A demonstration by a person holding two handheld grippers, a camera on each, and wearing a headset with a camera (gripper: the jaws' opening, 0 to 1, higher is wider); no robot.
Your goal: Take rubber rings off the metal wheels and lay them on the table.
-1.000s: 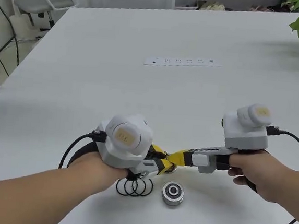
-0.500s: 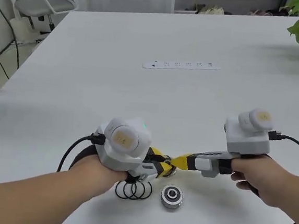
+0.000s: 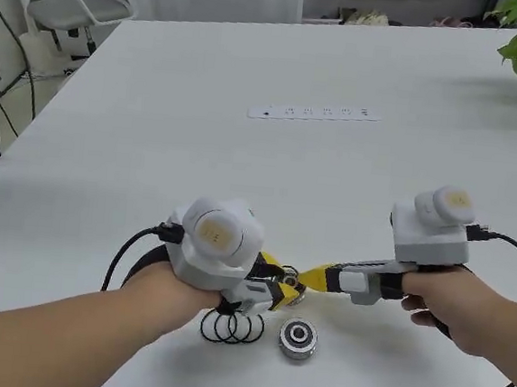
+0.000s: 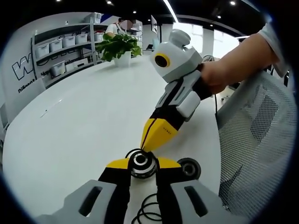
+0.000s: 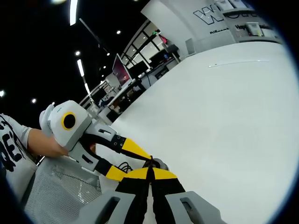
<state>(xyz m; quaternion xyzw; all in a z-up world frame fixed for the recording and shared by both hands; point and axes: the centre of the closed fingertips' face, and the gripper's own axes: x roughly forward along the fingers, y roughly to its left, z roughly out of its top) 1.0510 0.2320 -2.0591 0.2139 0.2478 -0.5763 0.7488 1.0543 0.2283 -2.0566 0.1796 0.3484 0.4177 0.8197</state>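
Fingers (image 4: 117, 164) of left gripper (image 4: 142, 164) clamped on metal wheel (image 4: 142, 160), just above counter (image 3: 242, 174); right gripper (image 5: 150, 169) pinched shut on its rubber ring (image 4: 129, 154). Loose rings (image 3: 231, 327) already laid beside second wheel (image 3: 299, 336); probably midway, this ring not yet off.

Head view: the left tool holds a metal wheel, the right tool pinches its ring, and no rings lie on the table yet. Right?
Not quite: the head view shows several black rings already lying on the table. The rest stands: the left tool holds a metal wheel and the right tool pinches its ring.
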